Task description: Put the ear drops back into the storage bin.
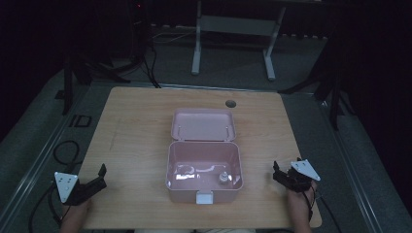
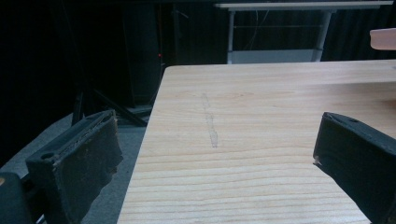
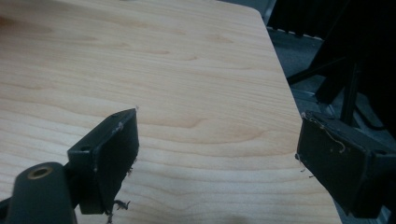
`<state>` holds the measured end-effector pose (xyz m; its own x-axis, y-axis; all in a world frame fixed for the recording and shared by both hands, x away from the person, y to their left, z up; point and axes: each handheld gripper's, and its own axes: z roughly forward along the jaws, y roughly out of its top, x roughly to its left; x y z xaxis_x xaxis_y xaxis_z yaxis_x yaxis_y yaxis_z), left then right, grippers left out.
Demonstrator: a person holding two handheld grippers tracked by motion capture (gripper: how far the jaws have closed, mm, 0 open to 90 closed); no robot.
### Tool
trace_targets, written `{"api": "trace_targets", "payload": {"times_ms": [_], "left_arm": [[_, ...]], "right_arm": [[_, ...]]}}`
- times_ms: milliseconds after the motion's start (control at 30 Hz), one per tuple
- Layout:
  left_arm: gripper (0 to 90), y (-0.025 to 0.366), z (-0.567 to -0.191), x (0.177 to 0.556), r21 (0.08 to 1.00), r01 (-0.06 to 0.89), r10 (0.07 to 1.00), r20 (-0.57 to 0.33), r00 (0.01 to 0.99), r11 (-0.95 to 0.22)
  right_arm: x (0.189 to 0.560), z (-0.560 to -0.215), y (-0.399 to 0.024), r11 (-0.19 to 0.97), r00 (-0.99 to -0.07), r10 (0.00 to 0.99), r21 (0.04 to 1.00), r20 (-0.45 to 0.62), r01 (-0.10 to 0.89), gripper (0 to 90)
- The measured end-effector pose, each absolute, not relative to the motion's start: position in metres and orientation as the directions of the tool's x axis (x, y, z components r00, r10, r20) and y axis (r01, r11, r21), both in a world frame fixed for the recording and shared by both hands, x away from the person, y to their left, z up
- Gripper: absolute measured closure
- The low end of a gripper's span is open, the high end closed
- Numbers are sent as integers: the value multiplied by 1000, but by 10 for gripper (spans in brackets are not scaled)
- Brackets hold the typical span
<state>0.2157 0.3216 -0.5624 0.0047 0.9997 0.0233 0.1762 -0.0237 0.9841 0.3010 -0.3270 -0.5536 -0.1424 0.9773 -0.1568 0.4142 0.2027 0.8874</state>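
Observation:
A pink plastic box (image 1: 204, 187) stands in the middle of the wooden table (image 1: 136, 136), its lid (image 1: 203, 124) folded back flat behind it. Inside, near the front right corner, sits a small pale round object (image 1: 224, 177). My left gripper (image 1: 101, 175) rests at the table's front left corner, open and holding nothing; in the left gripper view its jaws stand wide apart over bare wood (image 2: 243, 140). My right gripper (image 1: 277, 171) is at the front right, also open with nothing between its fingers, right of the box.
A round cable hole (image 1: 230, 103) lies near the table's far edge. A white-legged table frame (image 1: 233, 29) stands on the floor behind. Dark stands flank the table. Cables lie on the floor at the left. The right table edge (image 3: 289, 107) runs close by my right gripper.

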Motion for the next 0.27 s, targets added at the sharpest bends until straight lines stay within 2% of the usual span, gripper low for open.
{"api": "trace_targets", "payload": {"times_ms": [267], "left_arm": [[10,321,-563,216,984,176,1000,23,5,-24]], "right_arm": [[302,-554,-325,225,-157,972,880,-174,419,127]]}}
